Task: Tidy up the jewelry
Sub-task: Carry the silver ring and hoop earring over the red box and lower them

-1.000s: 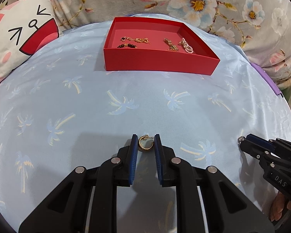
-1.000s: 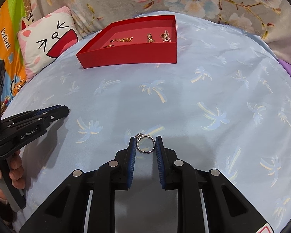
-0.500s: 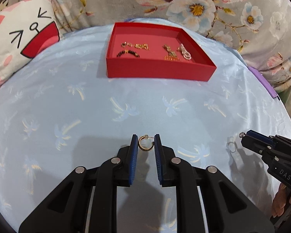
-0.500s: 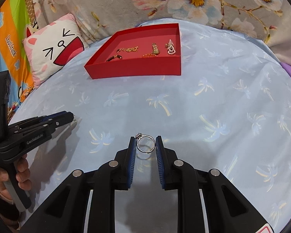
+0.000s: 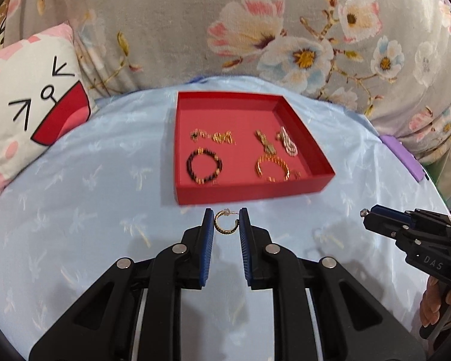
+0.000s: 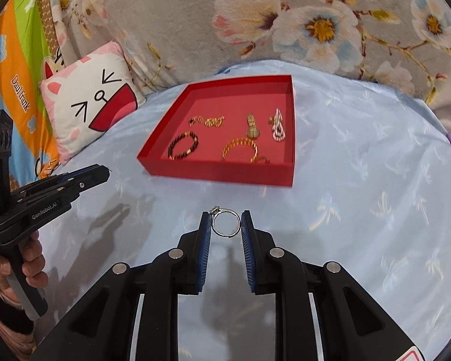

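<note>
My left gripper (image 5: 225,221) is shut on a gold hoop earring (image 5: 224,224) and holds it above the blue cloth, just short of the red tray (image 5: 249,194). My right gripper (image 6: 225,222) is shut on a silver ring (image 6: 225,222) with a small stone, also in the air in front of the red tray (image 6: 222,171). The tray holds a dark bead bracelet (image 5: 204,167), a gold bracelet (image 5: 272,167), gold earrings (image 5: 213,136), a gold clip (image 5: 265,142) and a pearl piece (image 5: 288,141). The right gripper also shows in the left wrist view (image 5: 366,214), and the left gripper in the right wrist view (image 6: 103,172).
The tray sits on a light blue palm-print cloth (image 5: 75,210) over a rounded surface. A white cat-face pillow (image 5: 30,111) lies at the back left. A floral grey fabric (image 5: 285,45) rises behind. A purple object (image 5: 401,158) lies at the right edge.
Both grippers have risen and moved forward toward the red tray, each still holding its piece. The tray now looks much nearer and its inside is in fuller view.
</note>
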`<action>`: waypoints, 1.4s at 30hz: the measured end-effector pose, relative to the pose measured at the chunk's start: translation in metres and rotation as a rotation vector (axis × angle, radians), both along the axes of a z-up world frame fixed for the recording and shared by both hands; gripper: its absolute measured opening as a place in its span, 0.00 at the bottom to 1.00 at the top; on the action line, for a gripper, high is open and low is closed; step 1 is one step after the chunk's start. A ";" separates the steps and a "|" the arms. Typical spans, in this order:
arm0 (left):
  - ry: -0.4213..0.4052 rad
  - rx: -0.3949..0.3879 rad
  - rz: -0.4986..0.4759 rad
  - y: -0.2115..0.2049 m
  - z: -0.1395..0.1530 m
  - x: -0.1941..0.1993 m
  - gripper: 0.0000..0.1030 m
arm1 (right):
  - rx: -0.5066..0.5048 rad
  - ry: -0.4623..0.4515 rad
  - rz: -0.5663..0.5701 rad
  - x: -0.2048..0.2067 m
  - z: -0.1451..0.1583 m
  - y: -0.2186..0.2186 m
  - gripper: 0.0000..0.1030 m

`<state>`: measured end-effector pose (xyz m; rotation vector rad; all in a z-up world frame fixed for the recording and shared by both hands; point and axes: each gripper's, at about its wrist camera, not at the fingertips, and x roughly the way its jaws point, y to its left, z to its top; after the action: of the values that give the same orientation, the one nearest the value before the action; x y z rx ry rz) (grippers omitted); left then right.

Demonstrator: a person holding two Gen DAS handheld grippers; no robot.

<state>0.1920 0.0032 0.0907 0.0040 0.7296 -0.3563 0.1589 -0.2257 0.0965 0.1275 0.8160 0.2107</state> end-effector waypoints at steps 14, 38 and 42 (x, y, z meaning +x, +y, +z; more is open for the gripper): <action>-0.089 0.022 0.020 -0.024 0.023 0.092 0.16 | -0.030 -0.053 -0.054 0.106 0.020 -0.003 0.18; -0.018 0.012 0.035 -0.059 -0.023 0.171 0.16 | 0.009 0.016 -0.104 0.181 -0.028 -0.016 0.18; -0.018 0.018 0.044 -0.059 -0.025 0.173 0.16 | 0.000 0.023 -0.100 0.183 -0.035 -0.012 0.18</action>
<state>0.3649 -0.0554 0.0662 0.0084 0.7145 -0.3075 0.3420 -0.2378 0.0618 0.1709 0.8307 0.1148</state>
